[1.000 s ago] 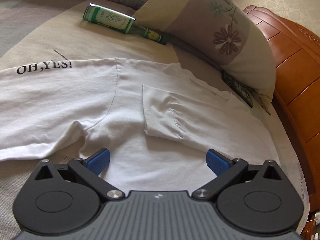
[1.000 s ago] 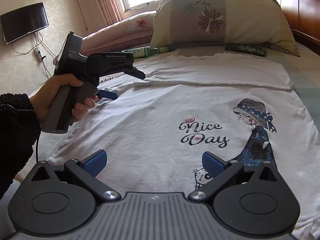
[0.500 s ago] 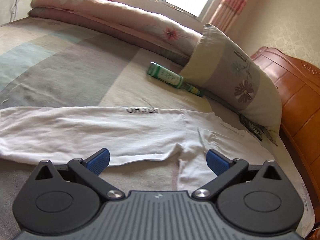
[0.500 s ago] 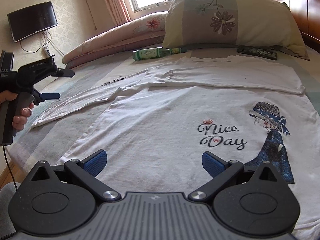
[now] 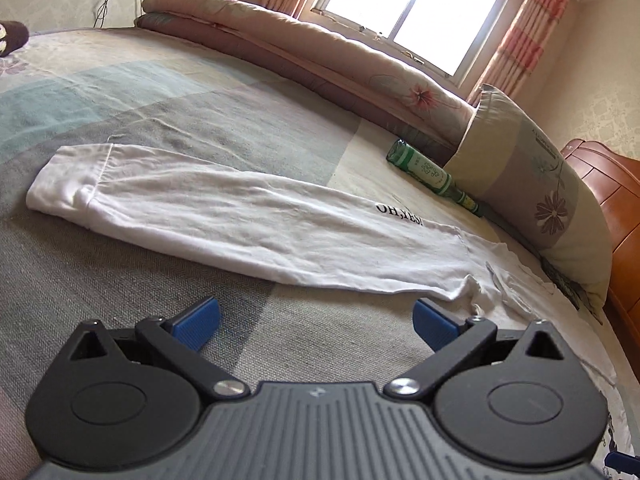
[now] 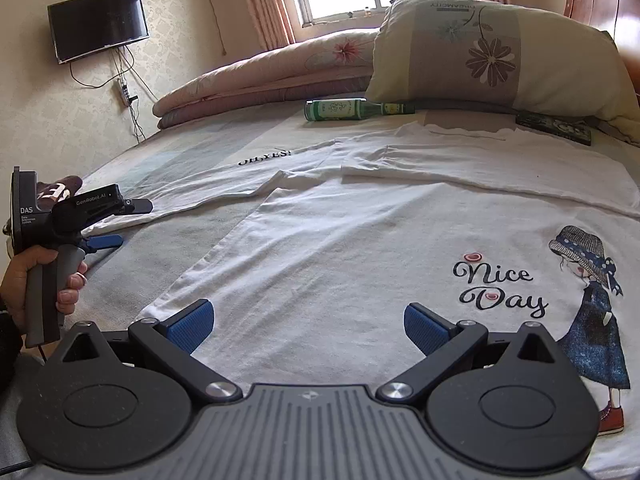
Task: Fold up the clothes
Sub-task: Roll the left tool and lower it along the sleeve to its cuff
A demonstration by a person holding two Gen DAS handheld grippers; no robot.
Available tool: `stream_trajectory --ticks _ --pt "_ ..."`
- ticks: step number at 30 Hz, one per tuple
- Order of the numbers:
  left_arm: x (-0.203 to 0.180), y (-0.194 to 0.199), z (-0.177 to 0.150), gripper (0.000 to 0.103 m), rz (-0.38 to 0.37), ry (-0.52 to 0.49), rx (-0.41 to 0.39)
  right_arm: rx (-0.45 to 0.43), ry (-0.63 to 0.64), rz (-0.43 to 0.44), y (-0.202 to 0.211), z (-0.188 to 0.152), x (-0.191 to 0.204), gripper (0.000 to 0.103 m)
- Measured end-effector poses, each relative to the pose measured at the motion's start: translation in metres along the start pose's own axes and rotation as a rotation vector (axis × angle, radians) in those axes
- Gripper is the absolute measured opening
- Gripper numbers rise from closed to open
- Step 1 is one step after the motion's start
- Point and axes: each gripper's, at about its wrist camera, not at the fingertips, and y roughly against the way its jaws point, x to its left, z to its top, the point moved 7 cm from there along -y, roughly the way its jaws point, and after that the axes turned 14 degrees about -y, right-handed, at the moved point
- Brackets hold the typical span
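The white shirt (image 6: 360, 240) is lying flat on the bed (image 5: 200, 128), spreading out ahead of my right gripper (image 6: 306, 326), whose blue pads are standing wide apart and holding nothing over the hem. To the right of that gripper the print is reading "Nice Day" beside a drawn girl in a hat. The long sleeve (image 5: 240, 224) is stretching across in front of my left gripper (image 5: 316, 318), also spread open and empty, with "OH,YES!" showing near the shoulder. My left hand (image 6: 24, 284) is gripping a handle marked "GenRobot.AI" and "DAS". Beyond the shirt a green bottle (image 6: 348, 110) is lying on its side; its label is too small to read. The pillow (image 6: 492, 52) behind it is showing upside-down writing I cannot make out. A folded quilt (image 5: 300, 52) is running under the window (image 5: 412, 8), and a television (image 6: 98, 24) is hanging on the wall. Bare bedspread is lying open just ahead of my left gripper.
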Motion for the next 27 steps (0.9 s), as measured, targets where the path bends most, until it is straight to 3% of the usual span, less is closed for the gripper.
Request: stream_trajectory --ticks 10,20,25,27 --pt "-0.001 -0.015 0.006 0.102 0.024 -0.061 -0.041 0.033 -0.082 -0.005 -0.016 -0.001 -0.007 0.103" --pt "-0.002 -0.025 0.015 0.102 0.028 0.015 -0.043 0.034 -0.051 -0.008 -0.019 -0.002 -0.002 0.103" --pt "-0.028 -0.031 0.011 0.102 -0.023 -0.067 -0.022 0.034 -0.052 -0.011 -0.019 -0.002 -0.003 0.103" --pt "-0.033 -0.035 0.010 0.102 -0.005 -0.102 -0.023 0.033 -0.054 -0.012 -0.019 -0.002 -0.004 0.103"
